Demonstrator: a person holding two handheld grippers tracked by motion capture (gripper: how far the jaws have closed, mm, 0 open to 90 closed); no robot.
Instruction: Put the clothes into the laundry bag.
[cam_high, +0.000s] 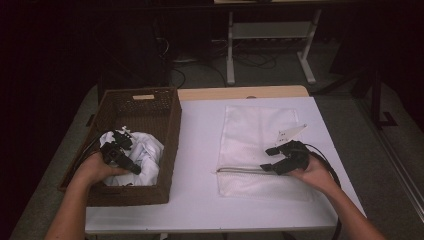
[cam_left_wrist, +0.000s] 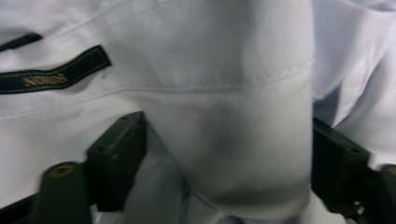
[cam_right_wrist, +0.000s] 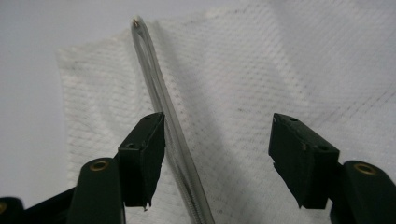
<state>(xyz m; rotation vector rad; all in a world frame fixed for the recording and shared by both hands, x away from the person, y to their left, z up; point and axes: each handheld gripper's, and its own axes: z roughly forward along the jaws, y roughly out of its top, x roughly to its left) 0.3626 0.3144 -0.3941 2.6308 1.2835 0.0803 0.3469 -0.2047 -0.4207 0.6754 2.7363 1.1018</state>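
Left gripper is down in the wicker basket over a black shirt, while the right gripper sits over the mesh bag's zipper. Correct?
Not quite. The shirt is white, as the left gripper view shows. The rest holds: left gripper in the wicker basket, right gripper over the mesh bag zipper.

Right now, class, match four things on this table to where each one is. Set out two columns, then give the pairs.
Things:
1. shirt
2. mesh bag
3. left hand-held gripper
4. right hand-held gripper

Places:
A. flat on the white table, right of the basket
B. in the basket, jaws either side of a fold of shirt
C. bundled in the wicker basket
D. over the mesh bag, by its zip

Pairs: 1-C, 2-A, 3-B, 4-D
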